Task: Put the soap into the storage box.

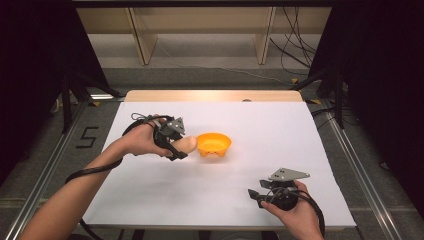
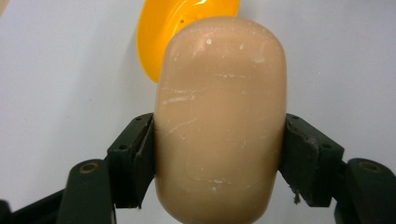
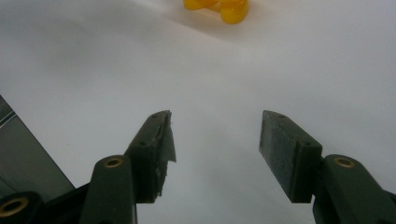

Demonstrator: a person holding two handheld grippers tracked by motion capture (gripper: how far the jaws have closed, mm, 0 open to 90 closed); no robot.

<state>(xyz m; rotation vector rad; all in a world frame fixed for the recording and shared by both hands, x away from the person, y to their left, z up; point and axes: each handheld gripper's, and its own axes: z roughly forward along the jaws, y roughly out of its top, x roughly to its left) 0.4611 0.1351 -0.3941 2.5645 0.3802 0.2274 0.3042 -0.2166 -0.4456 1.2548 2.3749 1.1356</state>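
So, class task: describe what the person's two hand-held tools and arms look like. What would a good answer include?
Both the left tool and the right tool are black, each with two blocky flat-padded jaws, brass-coloured pivot rings, a grey three-cornered plate on top and a thick black trailing cable. The forearms are bare, with no sleeves or gloves visible.

Bright overhead light, dark surroundings; soft focus, glare on white table [image 1: 260,125]

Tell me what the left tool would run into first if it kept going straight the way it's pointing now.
Most likely the orange bowl. The left tool, shut on the tan rounded block, points at the bowl, and the block's front end sits just short of or over its near rim; depth is hard to judge.
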